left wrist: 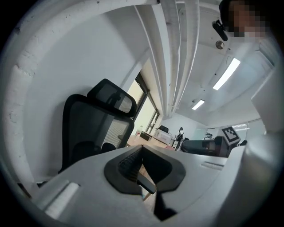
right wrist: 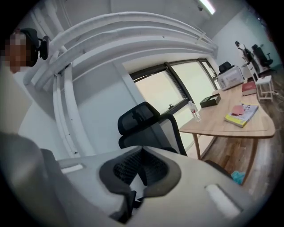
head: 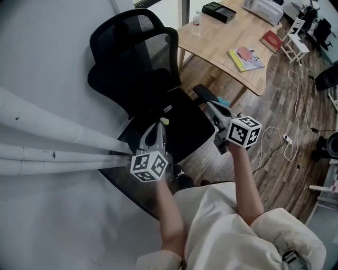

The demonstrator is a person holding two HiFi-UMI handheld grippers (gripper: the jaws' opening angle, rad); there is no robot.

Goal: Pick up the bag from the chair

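A black office chair (head: 134, 47) stands against the white wall. In the head view a flat black bag (head: 182, 129) with a small white tag hangs in front of the chair, between my two grippers. My left gripper (head: 161, 124) is shut on the bag's near left part. My right gripper (head: 208, 105) is shut on its upper right edge. In the left gripper view the gripper (left wrist: 143, 177) has its jaws together with a dark strip pinched between them. The right gripper view shows the same on that gripper (right wrist: 135, 186). Both views look up past the chair (left wrist: 93, 128) (right wrist: 146, 122).
A wooden table (head: 222, 42) stands right of the chair and carries a bottle (head: 196, 23), books (head: 245, 58) and a black box (head: 219, 11). White pipes (head: 53, 137) run along the wall at left. Cables (head: 288, 137) lie on the wood floor at right.
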